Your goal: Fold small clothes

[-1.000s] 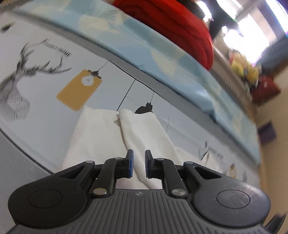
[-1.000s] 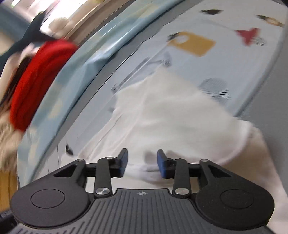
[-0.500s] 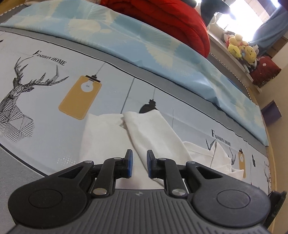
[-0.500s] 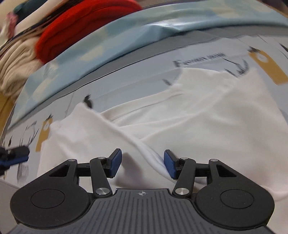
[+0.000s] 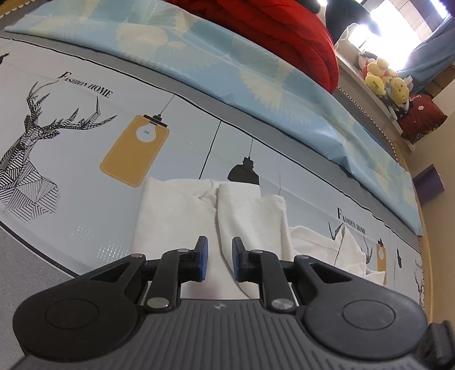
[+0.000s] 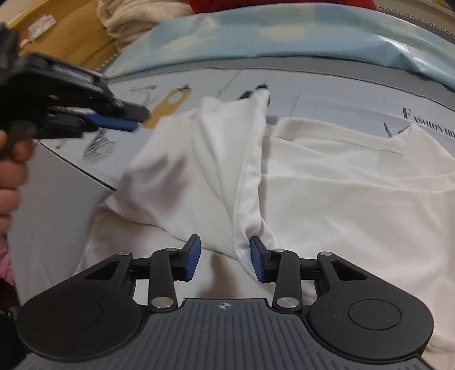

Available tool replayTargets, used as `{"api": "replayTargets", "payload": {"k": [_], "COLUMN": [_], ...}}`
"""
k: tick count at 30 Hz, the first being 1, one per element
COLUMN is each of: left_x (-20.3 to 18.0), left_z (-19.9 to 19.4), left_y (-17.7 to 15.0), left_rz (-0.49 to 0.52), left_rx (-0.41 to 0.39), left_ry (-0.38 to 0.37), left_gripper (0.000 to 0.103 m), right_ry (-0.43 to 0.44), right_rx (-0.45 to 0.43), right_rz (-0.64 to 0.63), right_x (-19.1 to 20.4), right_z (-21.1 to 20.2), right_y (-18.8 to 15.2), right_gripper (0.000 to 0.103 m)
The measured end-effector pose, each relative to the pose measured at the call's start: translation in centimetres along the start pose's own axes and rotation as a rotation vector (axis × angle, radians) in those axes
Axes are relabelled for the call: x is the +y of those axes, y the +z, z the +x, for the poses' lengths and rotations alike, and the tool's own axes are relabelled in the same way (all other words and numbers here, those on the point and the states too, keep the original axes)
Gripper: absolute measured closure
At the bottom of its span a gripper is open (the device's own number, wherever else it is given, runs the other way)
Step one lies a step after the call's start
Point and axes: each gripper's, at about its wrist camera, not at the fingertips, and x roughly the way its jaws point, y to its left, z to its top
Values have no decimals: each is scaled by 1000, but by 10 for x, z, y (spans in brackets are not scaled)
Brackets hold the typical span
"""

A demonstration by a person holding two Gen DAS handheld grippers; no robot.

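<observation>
Window (image 5: pixel 398 31) glare blown out top right; strong fisheye bending at edges; left claw (image 6: pixel 113 121) motion-blurred.

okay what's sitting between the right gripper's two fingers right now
In the right wrist view, a raised fold of the white garment runs down between the right gripper's fingers, lying against the right-hand pad. The jaws, just closing, aren't pinching it.

- Printed bed sheet (image 5: pixel 71 170): pale ground with a black line-drawn deer, yellow and black hanging lamps, and "FASHION HOME" lettering.
- Light blue sheet (image 5: pixel 227 57): leaf pattern, lying along the far edge of the printed sheet.
- Red quilt (image 5: pixel 284 34): folded, resting on the blue sheet.
- Stuffed toys (image 5: pixel 384 79): yellow, grouped on a ledge beside the window.
- Cream blanket (image 6: pixel 128 17): bundled, upper left of the right wrist view.
</observation>
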Motion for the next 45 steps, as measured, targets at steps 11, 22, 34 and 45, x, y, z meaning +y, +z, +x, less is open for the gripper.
{"api": "replayTargets", "payload": {"k": [11, 22, 34, 45], "left_x": [1, 23, 37, -12], "left_z": [7, 2, 3, 24], "left_y": [0, 11, 5, -18], "left_rz": [-11, -124, -263, 56], "left_rx": [10, 39, 108, 206], "left_ry": [13, -66, -133, 18], "left_gripper": [85, 62, 51, 41], "right_ry": [-72, 196, 113, 248], "right_rx": [-155, -196, -58, -23], "right_rz": [316, -126, -106, -267], "right_x": [-17, 66, 57, 104], "right_z": [31, 22, 19, 25], "right_y": [8, -1, -17, -40], "right_gripper": [57, 59, 58, 57]}}
